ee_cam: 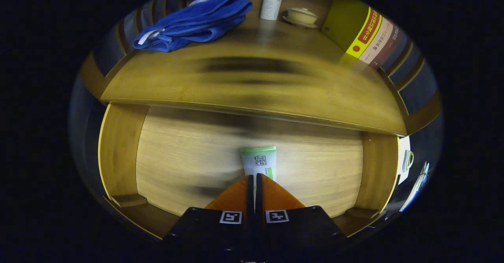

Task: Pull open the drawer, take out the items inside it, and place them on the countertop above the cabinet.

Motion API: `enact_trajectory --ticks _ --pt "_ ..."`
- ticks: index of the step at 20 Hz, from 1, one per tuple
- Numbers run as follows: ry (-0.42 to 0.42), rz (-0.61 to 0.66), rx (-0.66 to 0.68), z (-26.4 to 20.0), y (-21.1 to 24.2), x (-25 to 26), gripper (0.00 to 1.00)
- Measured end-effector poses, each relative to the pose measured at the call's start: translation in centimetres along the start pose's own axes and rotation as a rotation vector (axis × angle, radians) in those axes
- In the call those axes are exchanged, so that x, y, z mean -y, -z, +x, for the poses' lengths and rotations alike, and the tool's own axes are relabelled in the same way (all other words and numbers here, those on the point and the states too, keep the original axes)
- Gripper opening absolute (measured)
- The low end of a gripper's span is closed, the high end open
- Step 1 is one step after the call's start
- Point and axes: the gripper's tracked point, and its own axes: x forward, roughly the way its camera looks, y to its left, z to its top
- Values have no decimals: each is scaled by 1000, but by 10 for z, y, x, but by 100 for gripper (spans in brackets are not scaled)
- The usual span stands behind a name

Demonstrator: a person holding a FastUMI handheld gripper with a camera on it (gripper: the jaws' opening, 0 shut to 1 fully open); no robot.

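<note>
The wooden drawer (118,149) stands pulled open below me, its pale floor blurred. My gripper (254,176) hangs over the drawer's middle, its fingers almost together and pinching the near end of a white tube with a green end (258,161). The tube sticks out ahead of the fingertips and looks sharp against the blurred wood, so it is travelling with the gripper. Beyond the drawer lies the wooden countertop (252,86) of the cabinet.
On the countertop a crumpled blue towel (193,23) lies at the back left. A white pump bottle (271,3) and a lidded cup on a saucer (301,16) stand at the back middle. Several books (366,34) lean at the right.
</note>
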Motion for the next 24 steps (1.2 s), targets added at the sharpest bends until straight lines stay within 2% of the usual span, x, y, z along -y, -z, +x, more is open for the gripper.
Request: enact_trajectory --ticks 1,2,3,7,8,11,17,24 --pt "-10 -6 -9 13 43 8 8" --pt "10 -12 -4 27 21 -8 9" --pt "17 -10 2 7 11 6 9" --pt "19 -32 -21 18 15 3 66" --pt "28 -37 -23 20 15 6 74" --pt "49 -28 -63 31 20 10 86" --pt "42 -32 -128 51 19 -12 87" --pt "9 -48 -128 43 -19 -56 58"
